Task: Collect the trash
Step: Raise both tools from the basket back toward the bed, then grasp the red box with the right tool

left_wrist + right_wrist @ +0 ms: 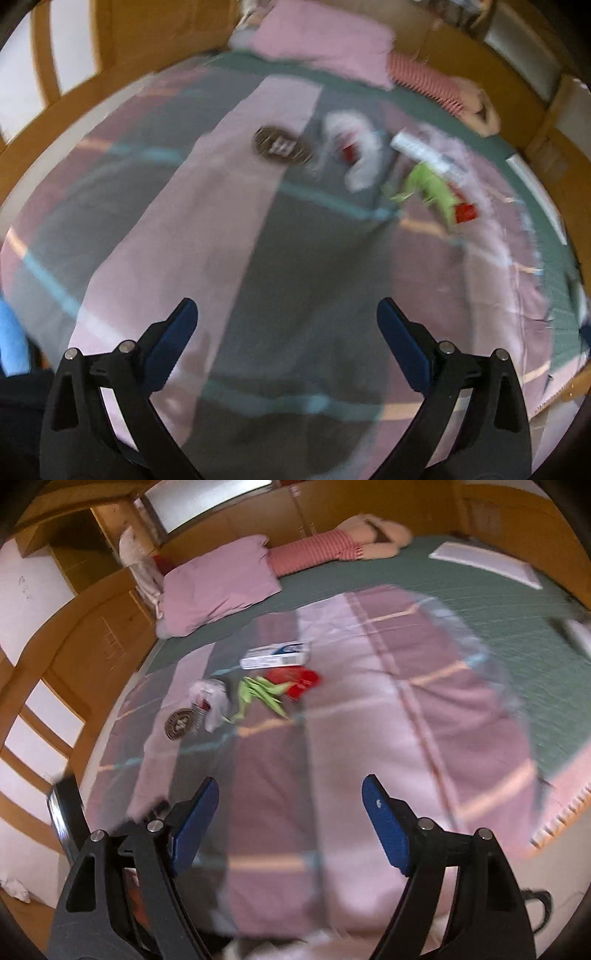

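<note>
Left wrist view, nearest first: the left gripper (287,317) sits at the bottom of the frame with its blue pads spread wide and nothing between them, over the striped pink and grey blanket (229,236). In the right wrist view the right gripper (290,794) is likewise parted and empty at the bottom. Further up, near the centre of each frame, the trash lies in a loose cluster on the blanket: a round dark lid (282,144), just beside it a crumpled white plastic bag (364,155), then a green wrapper (430,184) touching a red packet (465,213), and above them a flat white box (424,149). Beyond, in the upper part of the frames, a pink pillow (218,585) rests on the green sheet (498,594). Both grippers are well apart from the cluster, and both views are smeared. The pieces are thin and lie flat on soft cloth, so a closing jaw could pinch blanket along with a wrapper, or slide off the limp bag. The lid carries a pale label and the box blue printing, but neither can be read.
</note>
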Demonstrator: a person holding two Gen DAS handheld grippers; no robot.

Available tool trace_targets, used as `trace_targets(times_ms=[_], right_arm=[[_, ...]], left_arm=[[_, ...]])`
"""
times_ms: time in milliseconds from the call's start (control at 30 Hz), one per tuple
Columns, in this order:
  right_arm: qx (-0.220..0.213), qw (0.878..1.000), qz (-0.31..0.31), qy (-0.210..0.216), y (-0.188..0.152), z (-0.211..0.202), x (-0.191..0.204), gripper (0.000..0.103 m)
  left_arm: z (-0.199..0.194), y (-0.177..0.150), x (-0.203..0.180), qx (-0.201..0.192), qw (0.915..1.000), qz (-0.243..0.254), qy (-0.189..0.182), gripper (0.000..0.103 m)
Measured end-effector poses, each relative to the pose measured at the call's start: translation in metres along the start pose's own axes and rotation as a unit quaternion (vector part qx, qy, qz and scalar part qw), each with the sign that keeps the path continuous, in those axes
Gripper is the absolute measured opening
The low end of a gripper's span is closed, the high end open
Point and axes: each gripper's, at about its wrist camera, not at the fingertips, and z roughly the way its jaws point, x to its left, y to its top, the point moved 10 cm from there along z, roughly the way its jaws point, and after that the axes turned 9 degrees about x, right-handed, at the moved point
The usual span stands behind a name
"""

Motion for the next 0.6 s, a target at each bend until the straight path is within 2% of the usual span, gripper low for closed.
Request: trace_targets(times_ms=[67,133,200,300,367,500,600], right_arm=[[0.004,1.000,-0.011,-0.015,0.023,0.028,0.010,0.079],[0.003,0.999,-0.022,-0.037,0.046,0.059,0.018,0.079],[-0.003,0.995,-0.046,-0.087,0.076,0.096,0.024,0.080],[-0.008,0.981,-0.079,-0.177,0.111,0.136,0.019,0.080],[-0.014,0.976,-0.069,-0.206,0.129,0.152,0.007,0.080],[0.001,0.980,-0.026,-0.195,0.152,0.185,-0.010,0.086],[0.031,0.976,-0.046,-0.208,0.154,0.211,-0.010,0.089]], left_arm=[[0.003,-0.009,0.008,0.010,0.9987,-0.032,-0.038,0.097],[0.006,-0.015,0.013,0.022,0.9966,-0.062,-0.050,0.097],[0.009,-0.017,0.018,0.028,0.9945,-0.085,-0.054,0.097],[0.014,-0.019,0.017,0.034,0.9937,-0.093,-0.054,0.097],[0.016,-0.019,0.013,0.037,0.9939,-0.087,-0.057,0.097],[0.015,-0.016,0.007,0.032,0.9939,-0.082,-0.065,0.097],[0.016,-0.015,0.008,0.030,0.9931,-0.091,-0.067,0.097]])
